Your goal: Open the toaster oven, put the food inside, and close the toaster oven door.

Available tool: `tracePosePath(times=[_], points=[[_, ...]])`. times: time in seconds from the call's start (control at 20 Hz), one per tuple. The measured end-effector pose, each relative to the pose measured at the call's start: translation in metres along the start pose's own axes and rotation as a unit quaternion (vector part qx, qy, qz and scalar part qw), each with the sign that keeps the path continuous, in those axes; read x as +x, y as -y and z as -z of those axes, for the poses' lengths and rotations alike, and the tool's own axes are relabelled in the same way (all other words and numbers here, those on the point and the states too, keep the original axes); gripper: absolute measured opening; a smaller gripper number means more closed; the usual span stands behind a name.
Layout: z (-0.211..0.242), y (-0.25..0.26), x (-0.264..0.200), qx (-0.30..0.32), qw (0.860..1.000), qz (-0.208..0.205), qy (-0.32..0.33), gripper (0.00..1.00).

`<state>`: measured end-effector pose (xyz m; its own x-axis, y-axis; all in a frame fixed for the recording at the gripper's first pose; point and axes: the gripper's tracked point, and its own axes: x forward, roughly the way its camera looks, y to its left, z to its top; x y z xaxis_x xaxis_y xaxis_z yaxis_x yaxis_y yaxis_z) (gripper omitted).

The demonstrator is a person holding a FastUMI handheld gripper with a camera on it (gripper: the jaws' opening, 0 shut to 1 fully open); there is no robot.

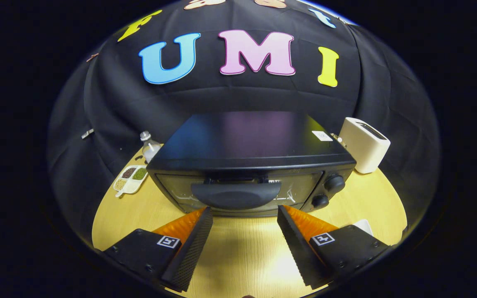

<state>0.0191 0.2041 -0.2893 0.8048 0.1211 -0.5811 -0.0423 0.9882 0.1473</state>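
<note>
Here, claw (244, 211) spread wide, gripping nothing, above tabletop (238, 248). Toaster oven (250, 163) just ahead w/ door closed, handle (236, 195) approx. between fingertips; contact unclear. White toaster (363, 145) beyond, right.

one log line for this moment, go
phase: approach | tongs: open, empty, just short of door handle | toaster oven: closed

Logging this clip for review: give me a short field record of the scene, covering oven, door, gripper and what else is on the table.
oven: black toaster oven on the wooden table
door: shut, handle just ahead of the fingers
gripper: gripper open, holding nothing
left of oven: sectioned dish, bottle
right of oven: white toaster
</note>
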Motion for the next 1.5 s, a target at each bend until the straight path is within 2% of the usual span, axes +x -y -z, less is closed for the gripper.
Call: tracePosePath(times=[0.3,0.45,0.7,1.0,1.25,1.5], points=[[-0.041,0.016,-0.045,0.003,0.998,-0.017,0.057,0.99],[-0.075,0.031,-0.073,0.005,0.995,-0.020,0.097,0.99],[-0.142,0.060,-0.126,-0.010,0.983,-0.011,0.185,0.99],[-0.196,0.086,-0.184,-0.002,0.971,-0.013,0.238,0.98],[-0.223,0.119,-0.222,0.009,0.958,0.014,0.285,0.98],[-0.233,0.138,-0.241,0.000,0.952,0.039,0.302,0.98]])
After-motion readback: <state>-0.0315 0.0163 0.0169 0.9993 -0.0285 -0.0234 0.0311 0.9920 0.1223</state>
